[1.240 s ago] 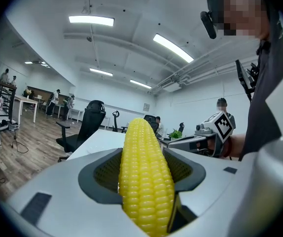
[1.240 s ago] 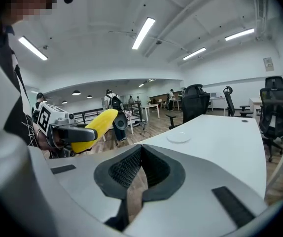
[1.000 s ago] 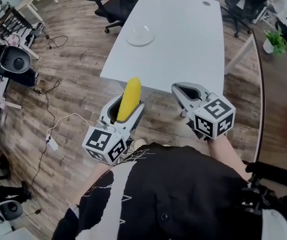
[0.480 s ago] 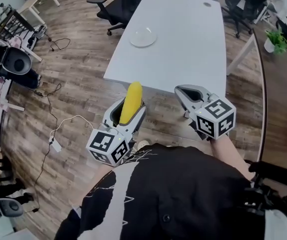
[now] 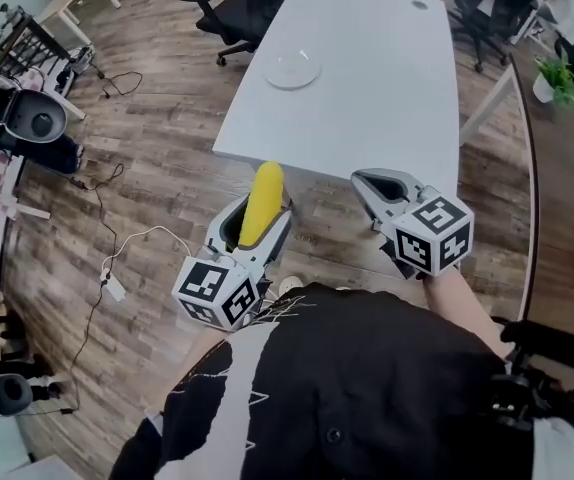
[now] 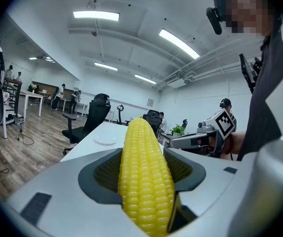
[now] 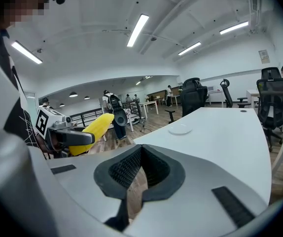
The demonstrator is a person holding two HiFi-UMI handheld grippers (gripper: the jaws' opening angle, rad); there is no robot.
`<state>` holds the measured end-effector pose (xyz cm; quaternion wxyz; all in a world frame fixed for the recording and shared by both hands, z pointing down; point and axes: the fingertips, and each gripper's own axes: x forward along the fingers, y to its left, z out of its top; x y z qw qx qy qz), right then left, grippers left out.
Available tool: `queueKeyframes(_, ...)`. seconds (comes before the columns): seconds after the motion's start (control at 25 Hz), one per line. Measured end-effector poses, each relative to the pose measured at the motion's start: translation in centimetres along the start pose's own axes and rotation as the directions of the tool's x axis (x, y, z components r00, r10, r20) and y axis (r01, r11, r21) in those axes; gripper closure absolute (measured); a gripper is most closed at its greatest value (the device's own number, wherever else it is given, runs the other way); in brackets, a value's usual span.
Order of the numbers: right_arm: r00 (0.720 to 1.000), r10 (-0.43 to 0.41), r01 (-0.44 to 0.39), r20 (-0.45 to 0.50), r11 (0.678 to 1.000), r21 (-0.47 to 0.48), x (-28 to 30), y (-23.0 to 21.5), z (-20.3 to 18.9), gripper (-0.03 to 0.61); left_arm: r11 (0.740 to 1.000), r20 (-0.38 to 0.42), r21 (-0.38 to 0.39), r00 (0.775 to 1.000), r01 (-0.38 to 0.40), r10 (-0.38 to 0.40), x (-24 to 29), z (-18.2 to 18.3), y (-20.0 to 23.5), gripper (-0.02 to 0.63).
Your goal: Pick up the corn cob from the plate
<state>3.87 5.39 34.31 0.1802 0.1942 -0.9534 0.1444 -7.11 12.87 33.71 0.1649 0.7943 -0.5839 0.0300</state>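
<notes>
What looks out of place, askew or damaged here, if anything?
Nothing looks damaged or spilled. The corn cob is gripped lengthwise in the jaws of the left gripper, its tip sticking out ahead, and the plate lies empty on the white table.

Bright, even light comes from ceiling strip lamps, which flare white in both gripper views. In the head view the white surface is almost washed out and shadows are faint. Both gripper views are fisheye, with dark corners and lines bending toward the edges. The corn is sharp; the far room is soft.
</notes>
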Motion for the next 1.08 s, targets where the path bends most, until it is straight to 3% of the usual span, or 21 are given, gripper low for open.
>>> queueKeyframes(1.08,1.0,-0.002,0.001,-0.03,0.999,-0.048,1.7,1.5,-0.3,0.564,1.0,0.007,-0.013,1.0,-0.025,0.025,-1.6,-0.2,1.7,0.351)
